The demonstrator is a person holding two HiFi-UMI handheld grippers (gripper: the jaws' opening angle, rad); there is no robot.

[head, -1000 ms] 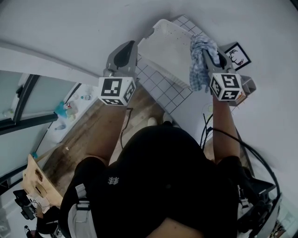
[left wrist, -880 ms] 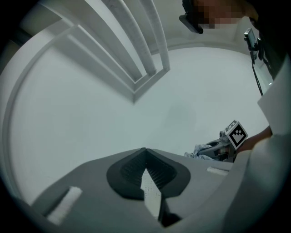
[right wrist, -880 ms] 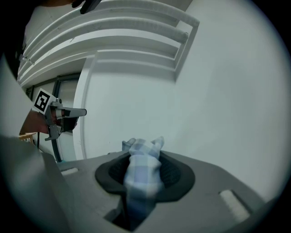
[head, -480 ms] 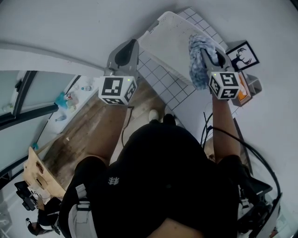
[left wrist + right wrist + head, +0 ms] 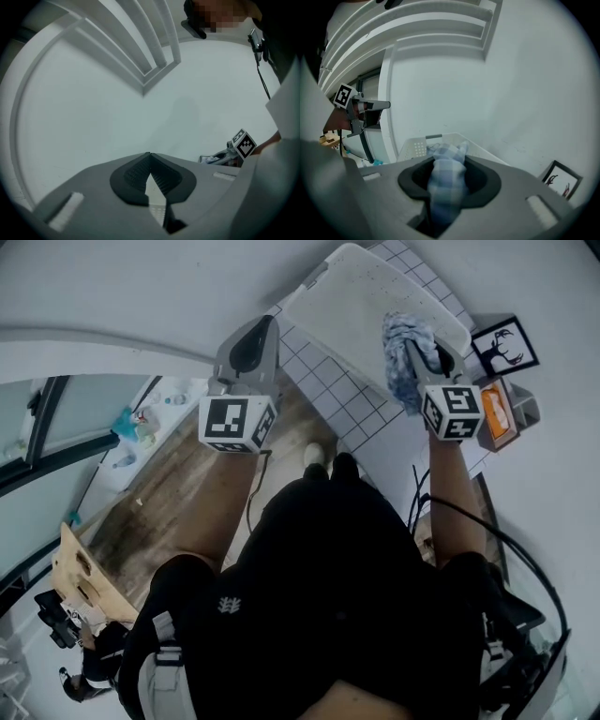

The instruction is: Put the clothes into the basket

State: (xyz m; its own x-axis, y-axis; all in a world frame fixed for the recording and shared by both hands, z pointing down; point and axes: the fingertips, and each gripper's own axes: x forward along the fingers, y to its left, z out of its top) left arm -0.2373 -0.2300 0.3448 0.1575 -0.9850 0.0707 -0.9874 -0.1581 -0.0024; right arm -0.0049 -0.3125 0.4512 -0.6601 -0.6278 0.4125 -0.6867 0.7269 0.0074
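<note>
My right hand-held gripper is clamped on a blue-and-white checked cloth. I hold the cloth over the near rim of the white perforated plastic basket on the white tiled floor. My left hand-held gripper has its jaws together and empty.

Black short-sleeved top, small white logo on it. Grey-white straps on its left side. Black cable runs beside the right arm. Left gripper and right gripper: grey shells, dark ribbed pads. Each carries a white cube with black square markers.
</note>
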